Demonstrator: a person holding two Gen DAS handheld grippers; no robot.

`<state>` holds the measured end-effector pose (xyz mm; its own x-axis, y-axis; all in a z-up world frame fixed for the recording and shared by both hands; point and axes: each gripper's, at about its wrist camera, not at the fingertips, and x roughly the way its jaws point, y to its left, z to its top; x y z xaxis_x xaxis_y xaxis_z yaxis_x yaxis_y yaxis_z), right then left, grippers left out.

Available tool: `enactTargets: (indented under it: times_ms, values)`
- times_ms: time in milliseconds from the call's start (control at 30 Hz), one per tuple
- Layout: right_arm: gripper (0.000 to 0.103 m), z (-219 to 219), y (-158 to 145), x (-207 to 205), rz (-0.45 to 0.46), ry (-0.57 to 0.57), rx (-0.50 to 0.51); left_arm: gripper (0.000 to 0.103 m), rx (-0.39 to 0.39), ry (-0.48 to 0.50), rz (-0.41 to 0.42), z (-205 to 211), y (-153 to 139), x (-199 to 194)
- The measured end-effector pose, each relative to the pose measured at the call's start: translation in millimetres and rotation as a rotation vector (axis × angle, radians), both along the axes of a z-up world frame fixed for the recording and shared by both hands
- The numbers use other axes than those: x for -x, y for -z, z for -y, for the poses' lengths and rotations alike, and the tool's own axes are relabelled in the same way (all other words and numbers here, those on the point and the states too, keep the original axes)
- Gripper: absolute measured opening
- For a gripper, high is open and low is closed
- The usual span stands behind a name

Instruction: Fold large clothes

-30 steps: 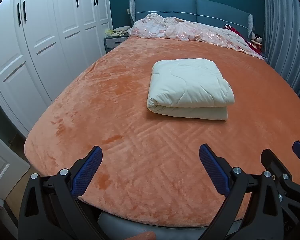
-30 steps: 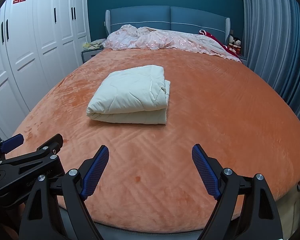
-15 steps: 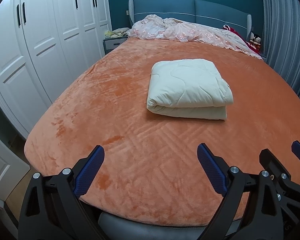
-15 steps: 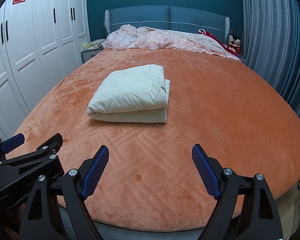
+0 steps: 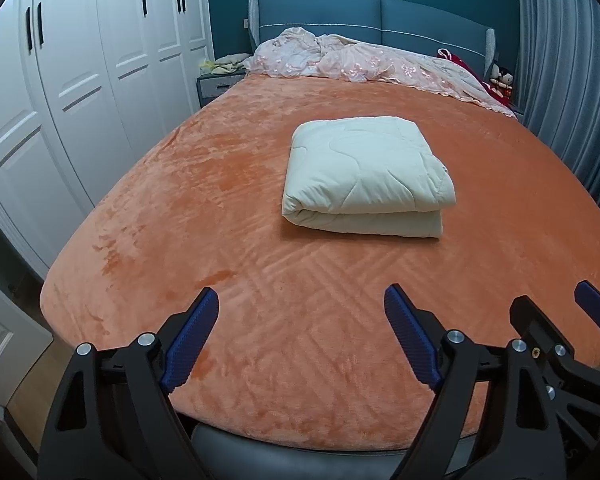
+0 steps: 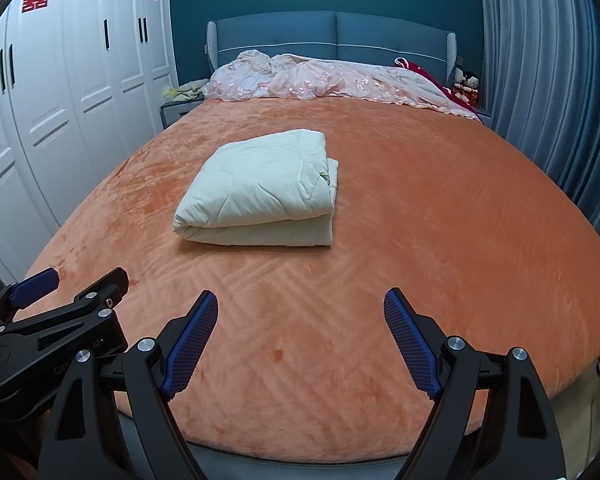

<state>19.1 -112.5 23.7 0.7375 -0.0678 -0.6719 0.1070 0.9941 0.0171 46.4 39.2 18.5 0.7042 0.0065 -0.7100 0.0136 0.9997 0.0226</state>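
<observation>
quilt [image 5: 366, 176] on bed [image 5: 180, 240] (mid) | wardrobe [image 5: 80, 80] left | curtain [image 5: 572, 80] right

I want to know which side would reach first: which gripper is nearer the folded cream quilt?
Roughly equal. The left gripper sees the folded cream quilt ahead to its right, the right gripper ahead to its left; both hover open over the near bed edge.

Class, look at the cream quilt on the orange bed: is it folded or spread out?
Folded. The cream quilt lies as a compact rectangular bundle on the orange bed cover, with stacked layers showing along its near edge and no gripper touching it.
</observation>
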Motion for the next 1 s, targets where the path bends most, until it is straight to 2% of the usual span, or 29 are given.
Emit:
enactTargets:
  times_ms: [1000]
  values:
    - [0.083, 2.0, 0.0, 0.1, 0.0, 0.0, -0.003, 0.078, -0.007, -0.001, 0.007, 3.3, -2.5, -1.0]
